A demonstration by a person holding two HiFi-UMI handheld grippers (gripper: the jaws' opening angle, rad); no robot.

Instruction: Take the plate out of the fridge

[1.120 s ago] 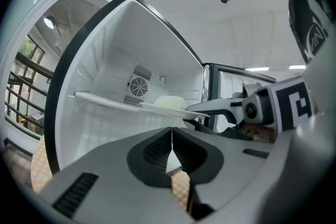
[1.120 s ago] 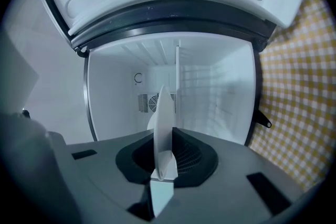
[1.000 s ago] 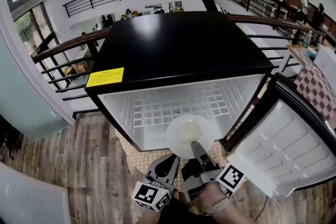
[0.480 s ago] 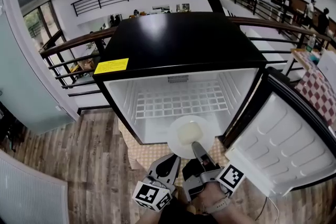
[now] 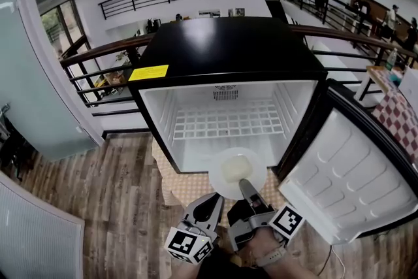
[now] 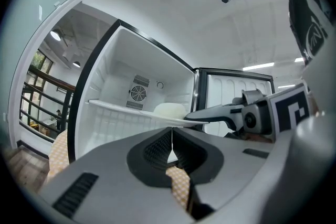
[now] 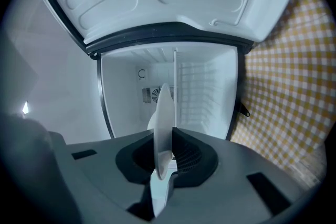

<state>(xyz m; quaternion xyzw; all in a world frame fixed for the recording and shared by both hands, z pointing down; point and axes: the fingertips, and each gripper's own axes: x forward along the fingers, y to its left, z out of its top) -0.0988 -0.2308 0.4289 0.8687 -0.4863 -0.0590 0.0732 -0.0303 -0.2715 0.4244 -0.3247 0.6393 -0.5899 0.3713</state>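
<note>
A round white plate (image 5: 236,172) with a pale mound in its middle hangs level just in front of the open black fridge (image 5: 225,52). My right gripper (image 5: 244,187) is shut on the plate's near rim. Seen from the right gripper view, the plate (image 7: 163,113) stands edge-on, pinched between the jaws of the right gripper (image 7: 167,157). My left gripper (image 5: 211,201) sits close beside it on the left, shut and empty. The left gripper view shows the left gripper (image 6: 171,139) with jaws pressed together, and the plate (image 6: 169,110) past them.
The fridge's white inside holds only a wire shelf (image 5: 225,122). Its door (image 5: 346,173) swings wide open at the right. An orange checked cloth (image 5: 188,190) lies under the fridge on a wood floor (image 5: 111,206). Railings (image 5: 98,62) run behind.
The view has pulled back and tilted, showing more of the fridge's inside. The plate now sits clear of the fridge's front edge, still held by the right gripper. The left gripper stays shut.
</note>
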